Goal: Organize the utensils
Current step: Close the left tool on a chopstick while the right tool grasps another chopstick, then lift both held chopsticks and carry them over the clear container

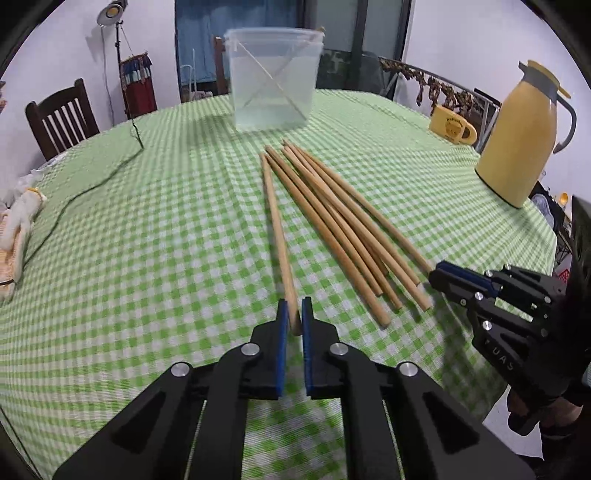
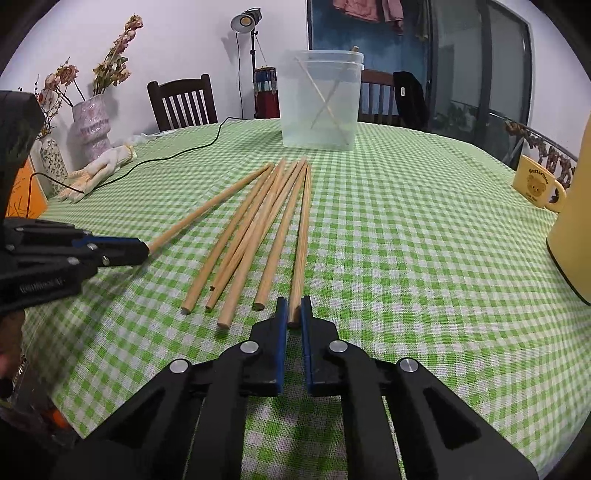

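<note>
Reaching low over the worktop [image 1: 155, 229] from its near edge, the left tongs [image 1: 294, 314] point toward the clear plastic tub [image 1: 273, 79] on the far side, their blue pads narrowed onto the thick end of a single wooden chopstick [image 1: 275, 221] that runs straight away toward that tub. The right tongs [image 2: 294, 312] come in level beside them, likewise aimed at the tub, and are closed to a narrow gap around the butt of the outermost chopstick [image 2: 303, 229] of the loose bundle; from the left camera these tongs show side-on at the bundle's near end. Between the two gripped sticks lie the other chopsticks [image 2: 255, 229], fanned on the cloth with their thin tips gathered near the tub and their thick ends spread toward the tongs. Inside the tub two thin sticks [image 2: 327, 99] lean crossed against its walls. A green-and-white checked cloth covers the whole worktop. To the right of the tub stand a yellow bear mug [image 2: 539, 184] and, nearer, a tall yellow thermos jug [image 1: 521, 136]. To the tub's left a black cable [image 2: 177, 155] trails across the cloth toward a white work glove [image 2: 98, 171], with a ribbed vase of dried flowers [image 2: 90, 129] beyond it. Behind the tub are dark wooden chairs [image 2: 183, 101], a lamp on a stand [image 2: 245, 20], white walls and a dark window [image 2: 480, 66].
</note>
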A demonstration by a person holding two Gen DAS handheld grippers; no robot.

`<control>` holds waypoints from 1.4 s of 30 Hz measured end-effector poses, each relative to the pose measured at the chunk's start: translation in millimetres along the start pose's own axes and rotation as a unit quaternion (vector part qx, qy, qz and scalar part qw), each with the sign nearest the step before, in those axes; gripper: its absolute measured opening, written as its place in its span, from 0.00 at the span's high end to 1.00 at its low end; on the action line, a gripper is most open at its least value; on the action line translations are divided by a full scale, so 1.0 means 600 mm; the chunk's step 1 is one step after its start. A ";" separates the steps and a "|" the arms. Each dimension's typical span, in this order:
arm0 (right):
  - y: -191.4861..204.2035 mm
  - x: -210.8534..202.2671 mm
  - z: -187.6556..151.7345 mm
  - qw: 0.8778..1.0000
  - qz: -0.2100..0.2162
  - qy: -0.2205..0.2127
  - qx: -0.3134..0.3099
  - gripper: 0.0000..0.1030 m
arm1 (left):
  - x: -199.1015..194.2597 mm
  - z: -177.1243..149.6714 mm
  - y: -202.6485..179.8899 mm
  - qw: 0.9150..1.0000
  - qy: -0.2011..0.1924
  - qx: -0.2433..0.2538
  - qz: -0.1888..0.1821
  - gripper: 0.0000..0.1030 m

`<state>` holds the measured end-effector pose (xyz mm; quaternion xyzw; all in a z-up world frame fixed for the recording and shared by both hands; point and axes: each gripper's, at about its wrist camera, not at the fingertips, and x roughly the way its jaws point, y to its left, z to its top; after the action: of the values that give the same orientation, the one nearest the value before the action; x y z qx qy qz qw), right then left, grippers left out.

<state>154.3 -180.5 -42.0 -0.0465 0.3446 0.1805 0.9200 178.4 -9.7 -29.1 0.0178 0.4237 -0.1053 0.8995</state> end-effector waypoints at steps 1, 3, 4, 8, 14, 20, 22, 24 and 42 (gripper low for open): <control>0.000 -0.004 0.001 1.000 0.000 -0.005 -0.001 0.93 | -0.004 0.001 0.001 1.000 -0.004 0.000 0.002 0.96; -0.001 -0.013 0.003 1.000 -0.002 -0.017 -0.006 0.93 | -0.015 0.008 0.005 1.000 -0.013 -0.004 0.010 0.97; -0.002 -0.018 0.003 1.000 -0.004 -0.025 -0.007 0.93 | -0.021 0.012 0.007 1.000 -0.018 -0.004 0.015 0.97; -0.008 -0.024 0.005 0.999 -0.001 -0.032 -0.006 0.93 | -0.047 0.024 0.010 0.999 -0.041 -0.008 0.024 0.97; -0.008 -0.040 0.032 0.998 -0.019 -0.053 -0.035 0.93 | -0.085 0.039 0.022 0.997 -0.074 -0.014 0.027 0.97; -0.018 -0.067 0.068 0.995 -0.029 -0.089 -0.044 0.93 | -0.121 0.066 0.042 0.994 -0.102 -0.022 0.014 0.97; -0.017 -0.075 0.080 0.994 -0.028 -0.098 -0.045 0.93 | -0.133 0.078 0.050 0.994 -0.109 -0.026 0.006 0.97; -0.015 -0.088 0.097 0.992 -0.026 -0.112 -0.051 0.93 | -0.147 0.093 0.055 0.993 -0.116 -0.024 -0.001 0.97; -0.043 -0.130 0.192 0.985 -0.010 -0.158 -0.074 0.93 | -0.200 0.206 0.062 0.989 -0.145 0.016 -0.018 0.97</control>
<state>180.7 -203.5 95.1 -0.0890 0.1800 0.2017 0.9587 205.5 32.8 139.5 0.0086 0.2870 -0.1299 0.9490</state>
